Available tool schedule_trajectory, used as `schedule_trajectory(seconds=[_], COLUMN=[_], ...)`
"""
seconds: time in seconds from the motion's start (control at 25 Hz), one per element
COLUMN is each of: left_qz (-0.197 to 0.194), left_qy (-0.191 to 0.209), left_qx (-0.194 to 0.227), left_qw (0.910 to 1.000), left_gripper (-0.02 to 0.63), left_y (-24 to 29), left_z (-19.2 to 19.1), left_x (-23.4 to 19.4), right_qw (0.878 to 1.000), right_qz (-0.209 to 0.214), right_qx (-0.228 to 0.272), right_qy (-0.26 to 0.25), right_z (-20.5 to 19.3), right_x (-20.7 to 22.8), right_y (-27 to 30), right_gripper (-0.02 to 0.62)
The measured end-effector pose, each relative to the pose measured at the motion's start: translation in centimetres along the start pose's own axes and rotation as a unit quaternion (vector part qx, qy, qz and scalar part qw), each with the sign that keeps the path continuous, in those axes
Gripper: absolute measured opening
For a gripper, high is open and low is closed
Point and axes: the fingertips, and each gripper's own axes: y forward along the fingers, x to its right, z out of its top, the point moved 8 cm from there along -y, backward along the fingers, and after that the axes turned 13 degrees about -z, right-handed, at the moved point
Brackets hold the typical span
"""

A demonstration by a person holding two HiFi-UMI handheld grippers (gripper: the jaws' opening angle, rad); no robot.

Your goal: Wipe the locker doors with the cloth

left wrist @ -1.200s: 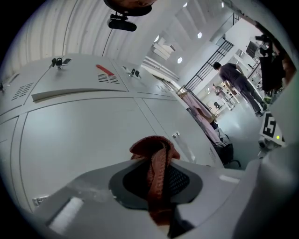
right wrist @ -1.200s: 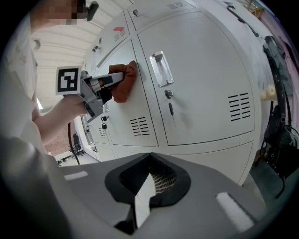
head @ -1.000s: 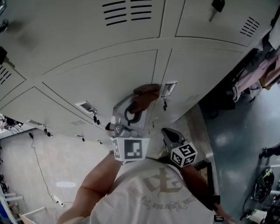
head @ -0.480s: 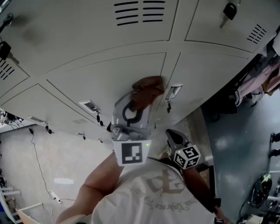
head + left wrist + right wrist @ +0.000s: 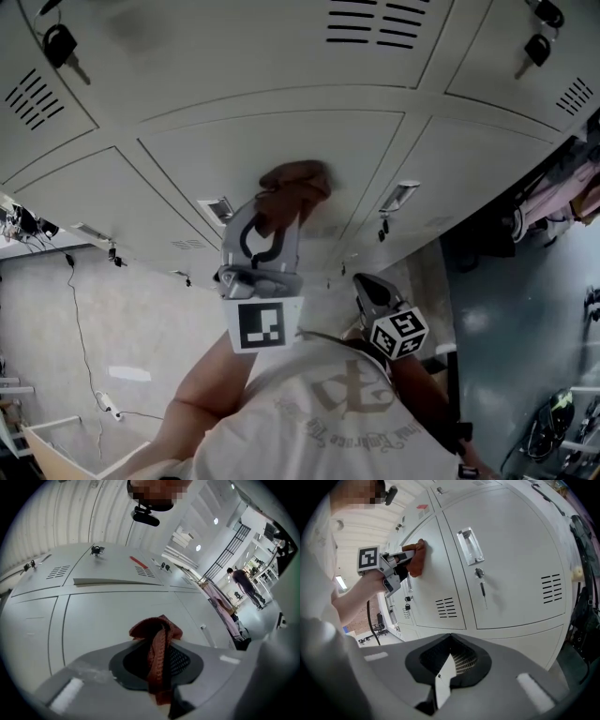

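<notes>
Brown cloth (image 5: 292, 186) in left gripper (image 5: 157, 663) — pressed against locker door (image 5: 281, 141).

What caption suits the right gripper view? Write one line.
Left gripper holds a brown cloth against a grey locker door.

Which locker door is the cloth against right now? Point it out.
The middle door in the head view: the brown cloth, clamped in the left tongs, presses on its face. The door to its right is untouched.
</notes>
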Motion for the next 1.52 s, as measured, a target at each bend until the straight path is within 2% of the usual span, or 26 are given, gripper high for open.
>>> schedule_trajectory(seconds=[0.08, 0.12, 0.24, 0.28, 0.44, 0.6, 0.92, 1.2, 1.32, 1.52], left_qz=[-0.011, -0.005, 0.060, 0.072, 0.084, 0.075, 0.103, 0.133, 0.139, 0.181], left_qy=[0.033, 0.034, -0.056, -0.072, -0.065, -0.049, -0.095, -0.126, -0.129, -0.111], left_qx=[-0.013, -0.024, -0.035, -0.031, -0.020, -0.022, 0.004, 0.013, 0.008, 0.026], left_qw=[0.9993, 0.9991, 0.9960, 0.9944, 0.9941, 0.9958, 0.9901, 0.9830, 0.9818, 0.9768], left_gripper=[0.069, 0.069, 0.069, 0.069, 0.069, 0.071, 0.071, 0.071, 0.071, 0.071], left_y=[-0.7, -1.5, -3.9, -4.2, -5.4, -6.9, -8.6, -8.8, -8.4, -9.0], left_z=[-0.2, -0.5, -1.8, -1.9, -2.1, -3.0, -3.5, -3.7, -3.4, -2.2], left_x=[-1.0, -1.6, -3.2, -3.5, -4.7, -6.1, -7.3, -6.9, -7.0, -8.4], right_qw=[1.000, 1.000, 0.999, 0.999, 0.999, 0.999, 0.999, 0.998, 0.997, 0.994], right_qz=[0.002, 0.012, 0.048, 0.051, 0.049, 0.052, 0.050, 0.065, 0.074, 0.092], right_qx=[-0.001, -0.001, -0.004, -0.006, -0.009, -0.013, -0.009, -0.012, -0.006, 0.001], right_qy=[-0.002, -0.001, -0.003, -0.006, -0.011, -0.010, -0.012, -0.019, -0.028, -0.050], right_z=[-0.2, -0.3, -0.6, -0.6, -0.8, -1.2, -1.0, -0.6, 0.1, 1.0], right_x=[-0.7, -1.6, -3.9, -4.1, -4.5, -5.5, -5.6, -4.7, -4.3, -3.9], right_y=[0.6, 1.4, 3.3, 3.3, 3.0, 3.2, 3.3, 2.6, 2.7, 2.3], right_gripper=[0.008, 0.008, 0.008, 0.008, 0.008, 0.008, 0.008, 0.008, 0.008, 0.008])
